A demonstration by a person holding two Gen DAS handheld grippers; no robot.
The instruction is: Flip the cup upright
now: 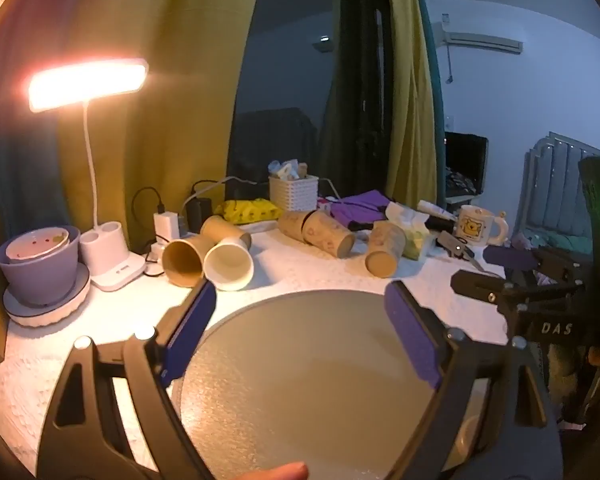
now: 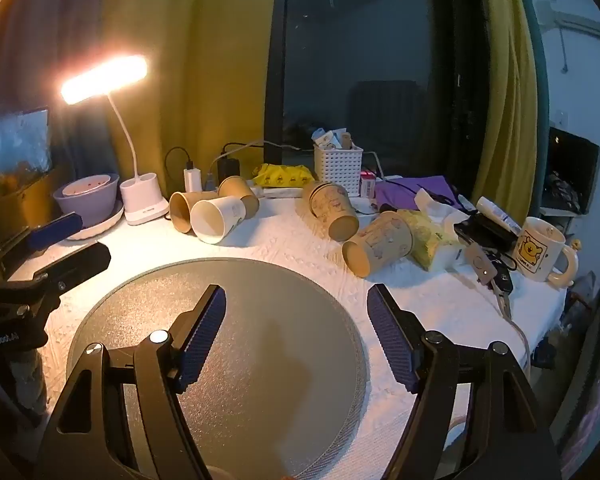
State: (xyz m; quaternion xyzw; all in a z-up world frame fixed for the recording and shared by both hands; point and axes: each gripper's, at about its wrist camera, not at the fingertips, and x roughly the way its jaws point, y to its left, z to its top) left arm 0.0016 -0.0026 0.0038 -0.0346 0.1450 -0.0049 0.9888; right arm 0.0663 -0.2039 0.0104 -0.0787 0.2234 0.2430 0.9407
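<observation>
Several paper cups lie on their sides at the back of the white table. A white cup (image 1: 229,265) (image 2: 216,222) lies mouth toward me beside a brown cup (image 1: 185,262) (image 2: 183,210). A patterned brown cup (image 1: 384,250) (image 2: 376,246) lies to the right, with stacked patterned cups (image 1: 320,232) (image 2: 332,208) behind it. My left gripper (image 1: 300,300) is open and empty over the grey round mat (image 1: 308,380). My right gripper (image 2: 296,304) is open and empty over the same mat (image 2: 260,360). Each gripper shows at the edge of the other's view.
A lit desk lamp (image 2: 140,196) and a purple bowl on a plate (image 1: 40,268) stand at the left. A white basket (image 2: 338,168), chargers, a yellow packet, purple cloth, tissues, keys (image 2: 496,276) and a bear mug (image 2: 540,254) crowd the back and right.
</observation>
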